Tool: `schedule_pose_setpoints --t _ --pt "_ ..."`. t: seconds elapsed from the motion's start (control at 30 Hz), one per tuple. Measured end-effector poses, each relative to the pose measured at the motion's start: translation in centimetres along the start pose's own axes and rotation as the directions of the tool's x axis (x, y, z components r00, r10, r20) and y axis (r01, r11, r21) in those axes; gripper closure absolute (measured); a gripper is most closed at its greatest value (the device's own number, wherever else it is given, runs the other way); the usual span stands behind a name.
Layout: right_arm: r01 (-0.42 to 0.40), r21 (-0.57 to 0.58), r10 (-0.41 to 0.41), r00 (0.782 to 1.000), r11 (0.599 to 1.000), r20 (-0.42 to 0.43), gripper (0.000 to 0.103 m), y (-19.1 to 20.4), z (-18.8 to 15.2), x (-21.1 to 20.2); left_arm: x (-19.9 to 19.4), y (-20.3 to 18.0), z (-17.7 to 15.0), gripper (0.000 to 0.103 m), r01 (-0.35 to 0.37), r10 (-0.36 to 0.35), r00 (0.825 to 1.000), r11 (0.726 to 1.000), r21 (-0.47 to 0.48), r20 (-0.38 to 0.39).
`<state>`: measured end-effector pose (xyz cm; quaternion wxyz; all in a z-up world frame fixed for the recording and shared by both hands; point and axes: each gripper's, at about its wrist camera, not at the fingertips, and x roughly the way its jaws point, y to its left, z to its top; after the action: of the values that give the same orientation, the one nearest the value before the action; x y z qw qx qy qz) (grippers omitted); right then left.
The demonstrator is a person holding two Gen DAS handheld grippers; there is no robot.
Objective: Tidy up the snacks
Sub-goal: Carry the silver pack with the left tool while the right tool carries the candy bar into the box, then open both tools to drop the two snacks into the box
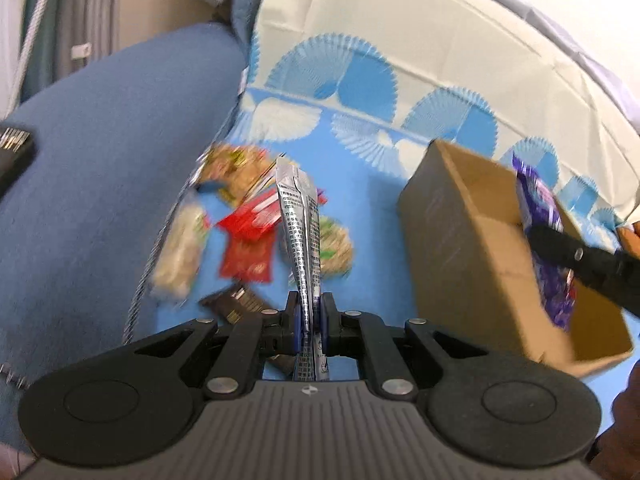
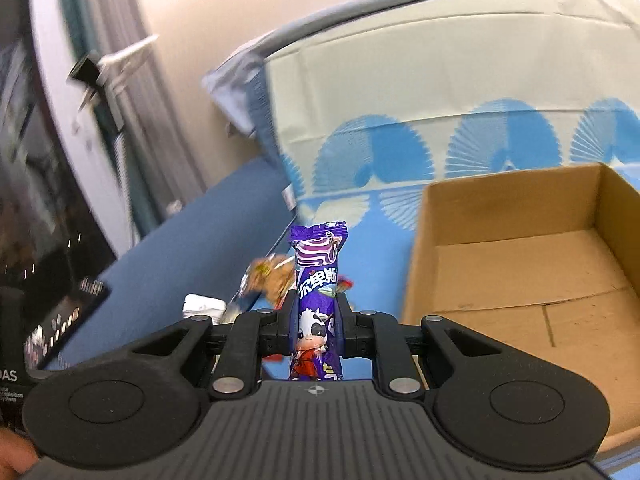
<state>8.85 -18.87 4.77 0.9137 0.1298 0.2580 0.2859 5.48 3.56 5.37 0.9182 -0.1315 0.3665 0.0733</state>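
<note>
- Left wrist view: left claw [image 1: 307,314] pinches a silver packet [image 1: 301,236], lifted clear of the pile [image 1: 244,220] at 11 o'clock on the blue cloth [image 1: 360,216]; several snacks still lie loose there. The box [image 1: 472,248] sits at 3 o'clock, near wall between.
- Right wrist view: right claw [image 2: 316,312] grips a purple candy [image 2: 318,280]. The box [image 2: 520,280] at 3 o'clock looks empty, its near rim just beside the claw; open room above.

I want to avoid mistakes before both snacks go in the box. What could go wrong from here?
1. The left tool pinches the silver sachet only near its lower end; the long free part may swing or slip.
2. The right tool carries the purple candy bar beside the cardboard box; its wall could snag it.
3. Both tools heading for one box might collide.
</note>
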Motion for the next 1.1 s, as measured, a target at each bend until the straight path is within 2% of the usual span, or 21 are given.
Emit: schedule_pose_setpoints --t 0.1,0.3,0.47,0.63,0.7,0.73,0.77,0.8,0.83,0.93,1.1 --pt "0.027 0.053 -0.028 0.999 0.998 0.027 0.085 -1.7 0.7 -0.5 0.5 -2.3 1.7 0.094 0.019 -0.019 1.000 1.000 0.018 0.016" --pt "0.125 0.140 -0.135 0.989 0.982 0.063 0.085 -5.1 1.6 -0.9 1.9 -7.5 4.1 0.094 0.076 -0.078 0.996 0.996 0.047 0.054" --pt "0.235 0.184 -0.249 0.967 0.955 0.059 0.085 -7.5 1.8 -1.1 3.5 -11.9 5.8 0.094 0.126 -0.131 0.989 0.989 0.080 0.062" --pt "0.309 0.225 -0.330 0.942 0.924 0.064 0.083 -9.3 2.0 -1.3 5.2 -16.9 8.0 0.092 0.184 -0.191 0.979 0.978 0.101 0.067" --pt "0.358 0.243 -0.386 0.919 0.901 0.078 0.077 -9.9 2.0 -1.9 5.4 -18.7 9.0 0.088 0.215 -0.223 0.972 0.972 0.099 0.077" --pt "0.381 0.254 -0.412 0.908 0.889 0.080 0.055 -10.2 2.0 -2.2 5.3 -19.4 9.3 0.081 0.235 -0.243 0.966 0.967 0.099 0.082" --pt "0.402 0.267 -0.435 0.897 0.876 0.078 0.043 -10.5 2.1 -2.3 5.3 -20.1 9.5 0.077 0.248 -0.257 0.963 0.963 0.101 0.086" --pt "0.418 0.282 -0.456 0.886 0.863 0.082 0.033 -10.7 2.0 -2.5 5.2 -20.6 9.5 0.067 0.252 -0.262 0.961 0.961 0.109 0.089" --pt "0.432 0.293 -0.473 0.877 0.853 0.084 0.034 -11.0 2.0 -2.6 5.1 -21.0 9.4 0.062 0.252 -0.263 0.961 0.960 0.120 0.087" --pt "0.471 0.296 -0.510 0.857 0.831 0.071 0.034 -11.6 1.7 -2.8 5.0 -20.9 7.8 0.062 0.240 -0.251 0.965 0.960 0.143 0.069" --pt "0.501 0.315 -0.536 0.844 0.806 0.030 0.035 -12.6 1.1 -3.0 4.9 -16.8 4.1 0.062 0.193 -0.196 0.980 0.978 0.083 0.031"
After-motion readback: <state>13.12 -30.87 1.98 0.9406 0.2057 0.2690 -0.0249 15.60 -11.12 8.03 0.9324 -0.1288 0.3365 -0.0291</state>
